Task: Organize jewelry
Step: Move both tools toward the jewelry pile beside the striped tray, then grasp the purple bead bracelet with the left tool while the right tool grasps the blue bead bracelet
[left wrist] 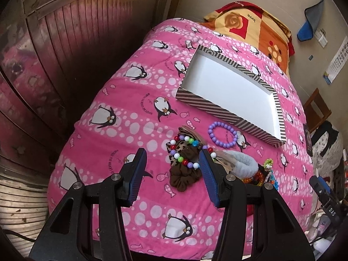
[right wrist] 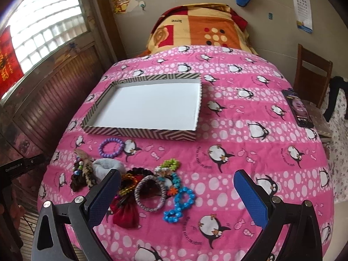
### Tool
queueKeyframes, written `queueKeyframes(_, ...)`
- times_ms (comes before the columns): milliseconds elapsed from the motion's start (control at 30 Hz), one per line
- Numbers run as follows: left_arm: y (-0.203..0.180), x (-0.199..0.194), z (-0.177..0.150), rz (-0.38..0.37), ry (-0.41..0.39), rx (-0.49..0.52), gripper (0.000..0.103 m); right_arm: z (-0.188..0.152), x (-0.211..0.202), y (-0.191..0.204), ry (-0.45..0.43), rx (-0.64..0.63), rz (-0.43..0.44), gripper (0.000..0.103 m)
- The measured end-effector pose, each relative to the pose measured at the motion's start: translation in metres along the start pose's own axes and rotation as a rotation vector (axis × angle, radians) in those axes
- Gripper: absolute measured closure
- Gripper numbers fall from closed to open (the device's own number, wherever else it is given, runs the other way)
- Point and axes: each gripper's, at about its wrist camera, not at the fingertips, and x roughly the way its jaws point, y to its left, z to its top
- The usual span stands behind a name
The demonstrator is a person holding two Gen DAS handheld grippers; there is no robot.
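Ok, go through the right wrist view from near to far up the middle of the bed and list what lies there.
Blue bead bracelet → grey woven bangle → green flower bracelet → purple bead bracelet → open striped box, nothing in it → orange patterned blanket at the far end.

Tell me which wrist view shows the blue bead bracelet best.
The right wrist view: the blue bead bracelet lies fully exposed on the pink quilt, just ahead of the open right gripper. The left wrist view shows at most a few blue beads at the pile's right edge, behind its finger.
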Motion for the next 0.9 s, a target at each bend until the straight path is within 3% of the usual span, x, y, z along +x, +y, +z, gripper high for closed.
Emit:
queueKeyframes(467,-0.017,0.014,0.010,-0.009,0.024,0.039,0.053,-0.002,0.004,-0.038,0.015,0.067,-0.055,0.000)
queueKeyframes(533,-0.020,0.017,0.011,-0.003,0.027,0.049,0.053,-0.006,0.006,-0.042,0.024,0.065,-0.054,0.004)
queueKeyframes(900,-0.049,0.041,0.024,0.016,0.057,0.117,0.053,-0.049,0.053,-0.027,0.200,-0.003,0.060,0.058)
